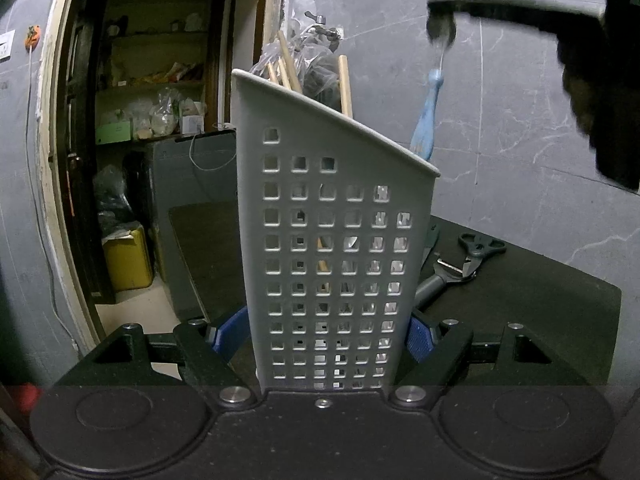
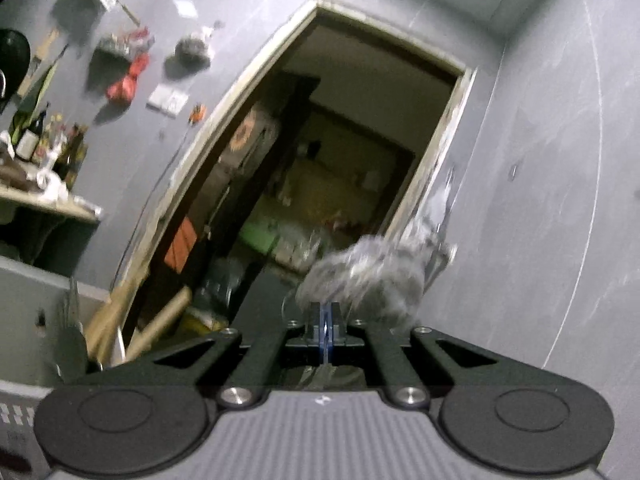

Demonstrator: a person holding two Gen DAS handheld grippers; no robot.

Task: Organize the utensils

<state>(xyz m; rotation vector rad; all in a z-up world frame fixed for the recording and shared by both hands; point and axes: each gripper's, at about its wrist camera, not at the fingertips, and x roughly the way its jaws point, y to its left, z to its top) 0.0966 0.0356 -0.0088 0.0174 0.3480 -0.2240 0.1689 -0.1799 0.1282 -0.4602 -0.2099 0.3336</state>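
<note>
Two tools share one step: the grey perforated plastic utensil holder (image 1: 332, 248), centre frame, is clamped upright between the left gripper (image 1: 326, 340)'s blue pads, while the right gripper (image 1: 440, 28), upper right, pinches shut on a blue-handled utensil (image 1: 426, 120) dangling into the holder's right compartment. Next, probably release it; the right gripper reaches across level.

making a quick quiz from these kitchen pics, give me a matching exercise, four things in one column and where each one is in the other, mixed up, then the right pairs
Things:
1. utensil holder
2. blue-handled utensil
3. peeler
4. wooden sticks

Places:
A. lying on the dark table, right of the holder
B. standing at the holder's tall back end
C. between the left gripper's blue pads
D. hanging handle-down from the right gripper, over the holder's low end

Pairs: 1-C, 2-D, 3-A, 4-B
</note>
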